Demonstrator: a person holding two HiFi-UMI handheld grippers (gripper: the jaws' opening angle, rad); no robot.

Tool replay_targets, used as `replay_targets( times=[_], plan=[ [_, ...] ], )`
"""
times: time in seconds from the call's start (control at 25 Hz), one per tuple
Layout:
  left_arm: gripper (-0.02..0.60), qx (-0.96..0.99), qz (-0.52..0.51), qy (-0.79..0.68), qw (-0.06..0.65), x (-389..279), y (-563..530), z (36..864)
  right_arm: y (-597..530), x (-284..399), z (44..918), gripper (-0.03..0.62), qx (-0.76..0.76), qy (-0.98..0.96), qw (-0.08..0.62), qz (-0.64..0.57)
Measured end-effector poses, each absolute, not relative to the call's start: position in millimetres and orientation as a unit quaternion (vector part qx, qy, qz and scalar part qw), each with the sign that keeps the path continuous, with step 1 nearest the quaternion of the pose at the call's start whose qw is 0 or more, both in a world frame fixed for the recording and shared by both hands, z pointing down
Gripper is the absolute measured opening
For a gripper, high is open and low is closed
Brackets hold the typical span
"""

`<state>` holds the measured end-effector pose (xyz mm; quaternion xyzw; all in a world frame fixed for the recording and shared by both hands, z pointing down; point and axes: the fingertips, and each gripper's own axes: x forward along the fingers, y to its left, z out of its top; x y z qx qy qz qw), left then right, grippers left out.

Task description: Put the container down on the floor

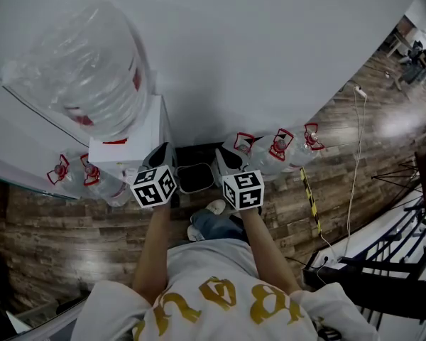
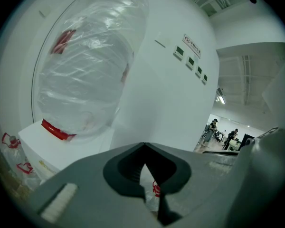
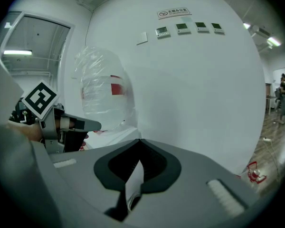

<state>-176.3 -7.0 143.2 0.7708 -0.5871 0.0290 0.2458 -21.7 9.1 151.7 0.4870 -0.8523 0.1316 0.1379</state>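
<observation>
In the head view a small dark container [image 1: 197, 177] with a pale inside sits low on the wooden floor [image 1: 71, 240], at the foot of the white wall. My left gripper [image 1: 158, 163] hangs above its left side and my right gripper [image 1: 227, 163] above its right side. Neither gripper view shows the container. Both look up at the wall. The left gripper [image 2: 149, 194] has its jaws together with only a thin slit between them. The right gripper [image 3: 133, 194] looks the same, with nothing held. The left gripper's marker cube [image 3: 39, 99] shows in the right gripper view.
A white water dispenser [image 1: 131, 144] stands at the left, carrying a plastic-wrapped bottle [image 1: 92, 69]. Red-handled water bottles [image 1: 280, 148] line the wall's foot on both sides. A white cable [image 1: 355, 169] runs across the floor at the right. The person's shoe [image 1: 214, 207] is just below the container.
</observation>
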Motion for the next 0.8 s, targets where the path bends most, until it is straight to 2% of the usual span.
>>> replay_targets(
  times=[0.8],
  plan=[
    [0.000,0.770,0.025,-0.590,0.244,-176,-6,147,16,-19,163,0.026,0.488,-0.849,0.143,0.140]
  ],
)
